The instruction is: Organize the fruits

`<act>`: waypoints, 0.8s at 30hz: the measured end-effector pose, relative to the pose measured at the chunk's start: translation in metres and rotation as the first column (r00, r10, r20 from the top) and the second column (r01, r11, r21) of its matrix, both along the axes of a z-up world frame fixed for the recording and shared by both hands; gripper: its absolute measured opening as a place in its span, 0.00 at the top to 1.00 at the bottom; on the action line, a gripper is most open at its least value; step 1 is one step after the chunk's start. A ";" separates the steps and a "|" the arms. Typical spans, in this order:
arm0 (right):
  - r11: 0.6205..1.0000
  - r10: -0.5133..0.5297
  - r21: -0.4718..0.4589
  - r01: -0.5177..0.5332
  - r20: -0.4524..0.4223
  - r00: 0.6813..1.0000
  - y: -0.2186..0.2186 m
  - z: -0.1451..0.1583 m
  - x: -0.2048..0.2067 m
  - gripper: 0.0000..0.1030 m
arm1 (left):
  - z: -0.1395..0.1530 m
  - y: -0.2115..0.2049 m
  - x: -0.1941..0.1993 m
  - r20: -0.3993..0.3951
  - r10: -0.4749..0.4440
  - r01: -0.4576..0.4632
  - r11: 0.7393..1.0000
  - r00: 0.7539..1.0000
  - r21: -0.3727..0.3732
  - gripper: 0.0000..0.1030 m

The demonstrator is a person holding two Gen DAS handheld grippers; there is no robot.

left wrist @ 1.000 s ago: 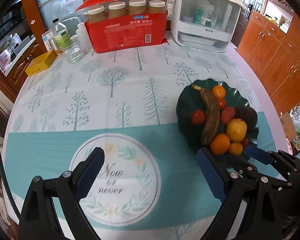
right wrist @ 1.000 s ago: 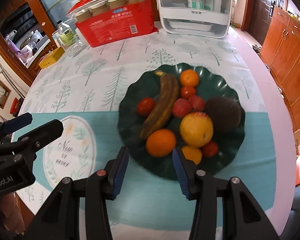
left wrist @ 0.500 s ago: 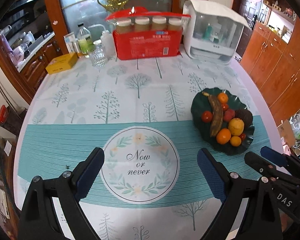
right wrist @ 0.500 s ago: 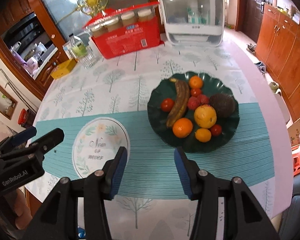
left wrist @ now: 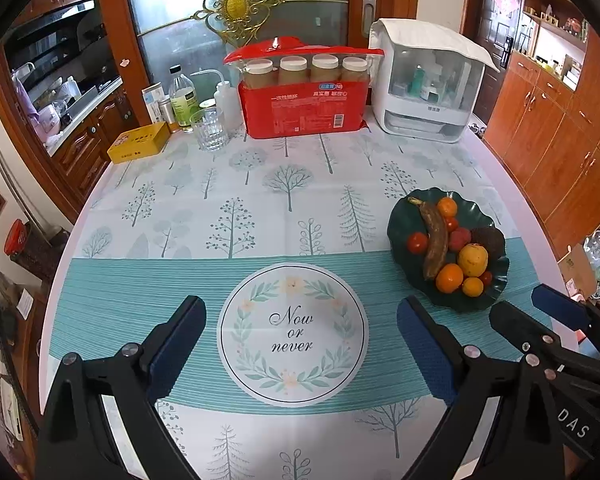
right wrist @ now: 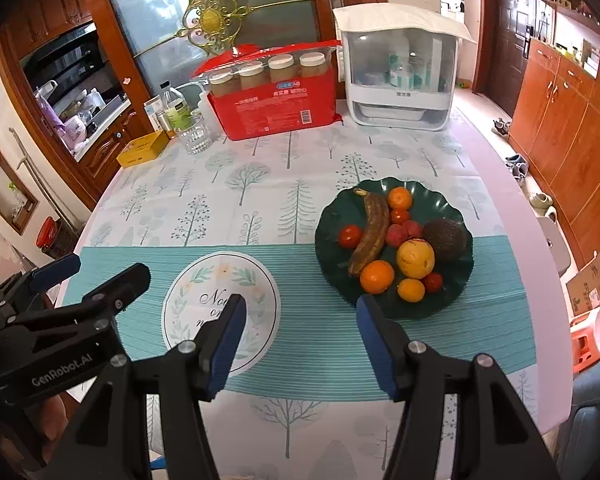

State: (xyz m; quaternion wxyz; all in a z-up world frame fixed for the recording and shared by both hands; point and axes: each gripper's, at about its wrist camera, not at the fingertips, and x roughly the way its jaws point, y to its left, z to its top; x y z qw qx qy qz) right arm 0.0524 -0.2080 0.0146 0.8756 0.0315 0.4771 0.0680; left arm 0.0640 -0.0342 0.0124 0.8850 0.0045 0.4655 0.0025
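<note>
The fruits sit together in the dark green plate [right wrist: 452,280] on the worktop [left wrist: 260,200] — a brown banana [right wrist: 370,236], oranges and small red fruits around it. Both grippers hang above the cloth, empty: the left gripper [left wrist: 300,340] spread wide, the right gripper [right wrist: 300,340] parted too — its fingers have just been opening.

"Now or never" on tablecloth [left wrist: 180,280]

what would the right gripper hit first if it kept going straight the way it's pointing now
Probably the bare tablecloth between the round printed emblem and the green fruit plate. The right gripper is open and empty; depth is hard to judge.
</note>
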 end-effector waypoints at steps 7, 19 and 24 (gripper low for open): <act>1.000 0.008 -0.018 -0.008 0.015 1.000 0.005 0.003 -0.002 0.44 | 0.003 -0.001 -0.003 0.008 -0.006 0.006 1.000 1.000 0.000 0.07; 1.000 0.011 -0.017 -0.011 0.011 1.000 0.007 0.003 -0.003 0.44 | 0.003 -0.001 -0.006 -0.004 -0.005 0.005 1.000 1.000 0.001 0.07; 1.000 0.011 -0.015 -0.011 0.010 1.000 0.007 0.003 -0.004 0.44 | 0.003 -0.001 -0.006 -0.006 -0.005 0.005 1.000 1.000 -0.001 0.07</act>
